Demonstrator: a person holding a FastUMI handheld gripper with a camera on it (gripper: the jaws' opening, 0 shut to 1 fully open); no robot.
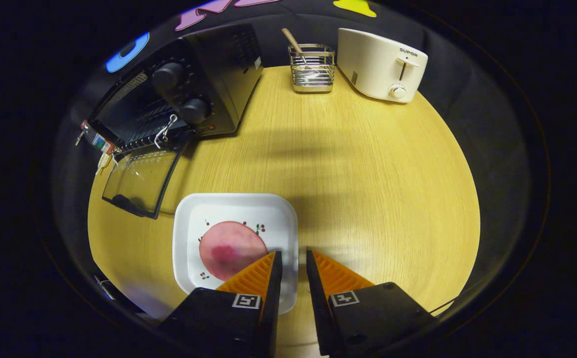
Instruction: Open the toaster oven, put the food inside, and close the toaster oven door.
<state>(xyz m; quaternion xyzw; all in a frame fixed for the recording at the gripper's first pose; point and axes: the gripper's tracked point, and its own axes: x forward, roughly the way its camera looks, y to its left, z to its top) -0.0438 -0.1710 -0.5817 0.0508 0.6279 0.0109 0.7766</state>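
My one camera rides on the gripper [293, 254] and looks steeply down and forward along its fingers [256, 278], from well above the worktop [368, 164]. It sits close over the plate [278, 209], with the open oven [179, 99], rack [312, 69] and toaster [380, 62] farther off by the booth wall.

Wooden counter [368, 164], light grain, round-edged. At 12 o'clock on it, a wire utensil holder [311, 69] stands upright with one wooden handle [292, 40] leaning out toward 11 o'clock. Just beside it, at 1 o'clock, a cream pop-up toaster [380, 64], its lever and dial facing forward.
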